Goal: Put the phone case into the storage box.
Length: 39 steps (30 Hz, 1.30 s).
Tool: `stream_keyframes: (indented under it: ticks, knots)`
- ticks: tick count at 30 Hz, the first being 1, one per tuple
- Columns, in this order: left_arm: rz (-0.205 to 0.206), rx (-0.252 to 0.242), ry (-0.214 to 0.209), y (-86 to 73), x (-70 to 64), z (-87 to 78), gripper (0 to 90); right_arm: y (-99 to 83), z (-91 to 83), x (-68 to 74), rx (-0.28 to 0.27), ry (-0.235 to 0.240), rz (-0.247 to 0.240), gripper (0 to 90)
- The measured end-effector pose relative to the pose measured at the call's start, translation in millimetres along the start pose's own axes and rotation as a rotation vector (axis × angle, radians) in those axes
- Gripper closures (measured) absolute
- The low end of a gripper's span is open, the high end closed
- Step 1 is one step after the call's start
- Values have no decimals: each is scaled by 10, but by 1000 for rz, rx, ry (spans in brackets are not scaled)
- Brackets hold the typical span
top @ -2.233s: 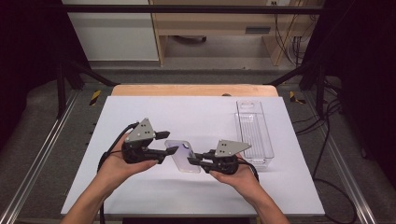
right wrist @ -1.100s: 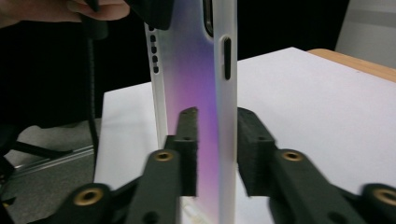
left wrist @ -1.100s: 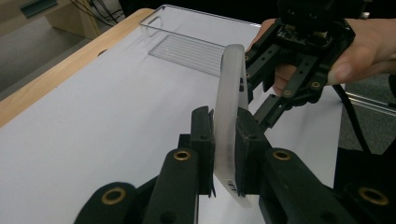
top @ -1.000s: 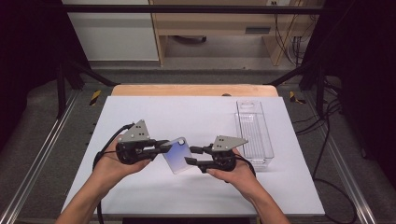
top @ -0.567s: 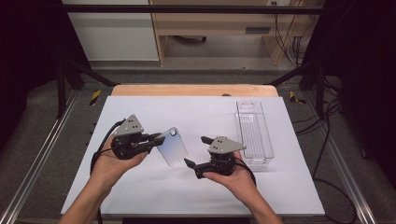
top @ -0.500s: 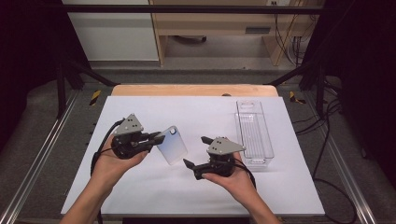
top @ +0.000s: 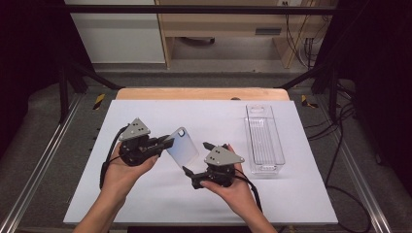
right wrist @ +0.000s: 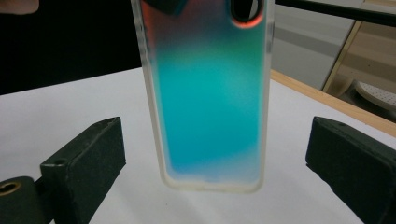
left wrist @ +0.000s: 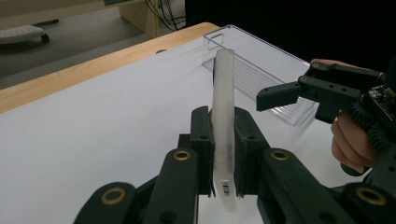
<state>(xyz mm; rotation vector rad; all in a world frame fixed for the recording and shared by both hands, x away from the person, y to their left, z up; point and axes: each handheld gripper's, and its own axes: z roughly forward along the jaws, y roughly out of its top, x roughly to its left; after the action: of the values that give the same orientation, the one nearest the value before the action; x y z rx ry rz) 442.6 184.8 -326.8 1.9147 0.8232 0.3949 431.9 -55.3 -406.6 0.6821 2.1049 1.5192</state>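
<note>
Left gripper [top: 163,142] jaws clamped on phone case [top: 182,147]; right gripper [top: 196,158] jaws apart; case top cut off in right gripper view.

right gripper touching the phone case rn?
Apart. In the right gripper view, the right gripper has its jaws spread wide, with white table visible between each jaw and the phone case. The left gripper holds the case.

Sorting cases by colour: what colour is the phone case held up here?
Translucent phone case, glowing teal-blue with an orange tint at top; right gripper view.
</note>
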Motion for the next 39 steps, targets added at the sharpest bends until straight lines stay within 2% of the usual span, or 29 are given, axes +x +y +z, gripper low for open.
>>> stream_keyframes:
  ticks: [6,19,25,39]
  knots:
    - [-37,7,-5,-19,-40,65,808,39,58,54,-14,-19,0,41]
    - [-35,21,-10,-29,-136,152,808,82,212,50,-28,-30,46,39]
    - [-35,26,-9,-37,-162,168,808,68,268,43,-22,-37,29,44]
    - [-64,40,-16,-50,-175,229,808,63,287,45,-29,-53,18,115]
